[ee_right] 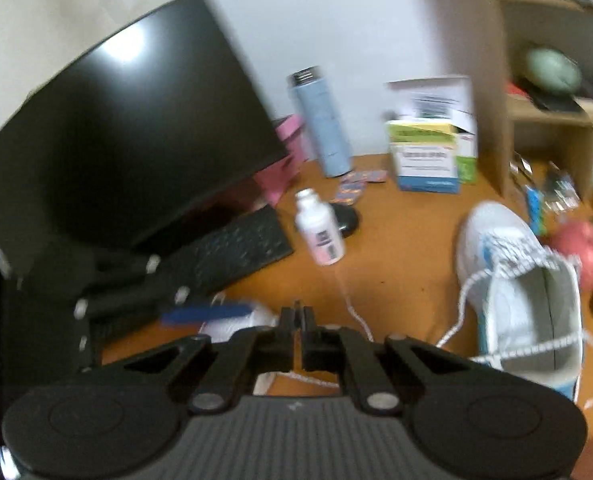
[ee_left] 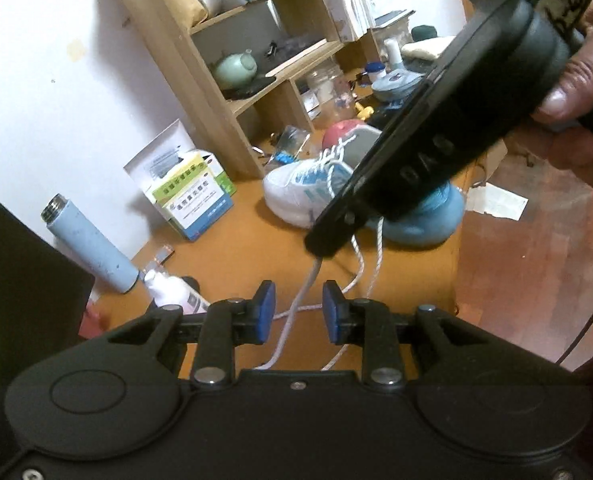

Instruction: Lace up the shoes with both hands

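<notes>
A white and blue sneaker [ee_left: 292,188] [ee_right: 512,280] lies on the orange desk with its white lace [ee_left: 296,307] [ee_right: 462,300] trailing loose towards me. My right gripper [ee_left: 319,250] [ee_right: 298,314] reaches in from the upper right of the left wrist view, held by a person's hand [ee_left: 576,92]. It is shut on the lace, which hangs out below its tip. My left gripper [ee_left: 299,310] sits just below it, open. The lace runs through the gap between its blue pads [ee_left: 265,308] without being pinched. The right gripper hides the sneaker's heel in the left wrist view.
A blue thermos [ee_left: 88,240], medicine boxes [ee_left: 192,196] and a white bottle [ee_left: 172,292] stand left of the sneaker. A wooden shelf [ee_left: 216,60] lines the back. A monitor [ee_right: 128,132] and keyboard [ee_right: 232,248] fill the left. The desk's edge [ee_left: 456,248] drops off at right.
</notes>
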